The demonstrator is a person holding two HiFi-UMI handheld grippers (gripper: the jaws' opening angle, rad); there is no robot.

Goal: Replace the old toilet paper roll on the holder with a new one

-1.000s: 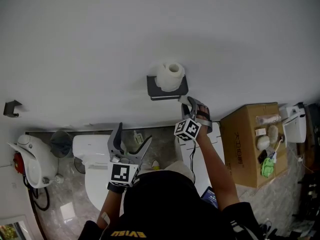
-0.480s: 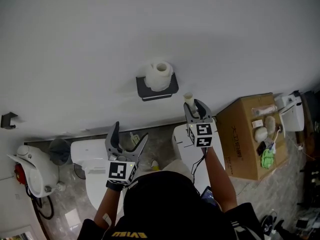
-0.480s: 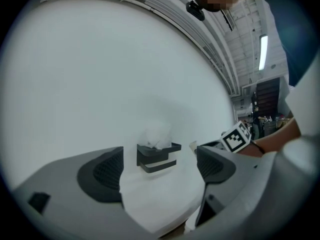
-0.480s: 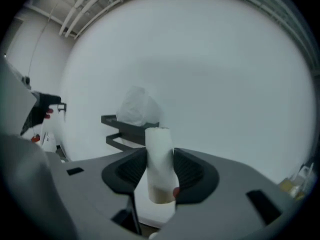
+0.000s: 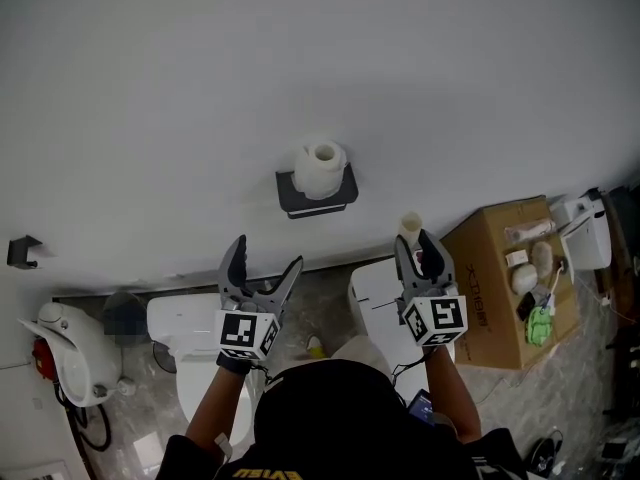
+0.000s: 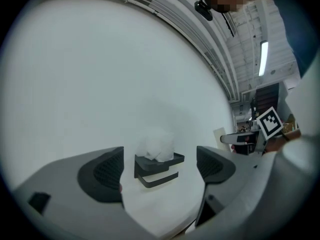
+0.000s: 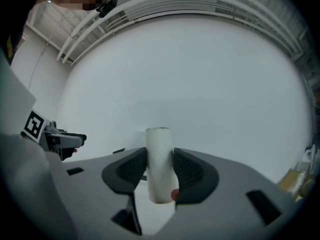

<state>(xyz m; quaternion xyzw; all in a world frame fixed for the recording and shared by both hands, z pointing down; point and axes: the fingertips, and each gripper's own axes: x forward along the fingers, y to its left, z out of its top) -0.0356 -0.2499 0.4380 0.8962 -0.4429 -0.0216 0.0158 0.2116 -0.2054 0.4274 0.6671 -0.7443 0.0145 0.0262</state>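
A full white toilet paper roll (image 5: 320,167) stands on top of the black wall holder (image 5: 318,197); the holder's bar (image 6: 159,179) below it is bare. My right gripper (image 5: 418,250) is shut on an empty cardboard tube (image 5: 410,226), held upright to the right of the holder and apart from it. In the right gripper view the tube (image 7: 160,159) fills the gap between the pads. My left gripper (image 5: 262,260) is open with nothing in it, below and left of the holder. In the left gripper view the roll (image 6: 159,146) and holder (image 6: 157,164) show between its jaws.
A white toilet (image 5: 195,340) stands below on the stone floor, a white cabinet (image 5: 380,293) to its right. A cardboard box (image 5: 500,283) with several small items sits at the right. A white appliance (image 5: 60,353) stands at the left, a dark hook (image 5: 20,249) on the wall.
My right gripper has drawn away from the holder to the right with the tube and rolled, so the tube now stands upright. The left gripper has shifted slightly, still open.
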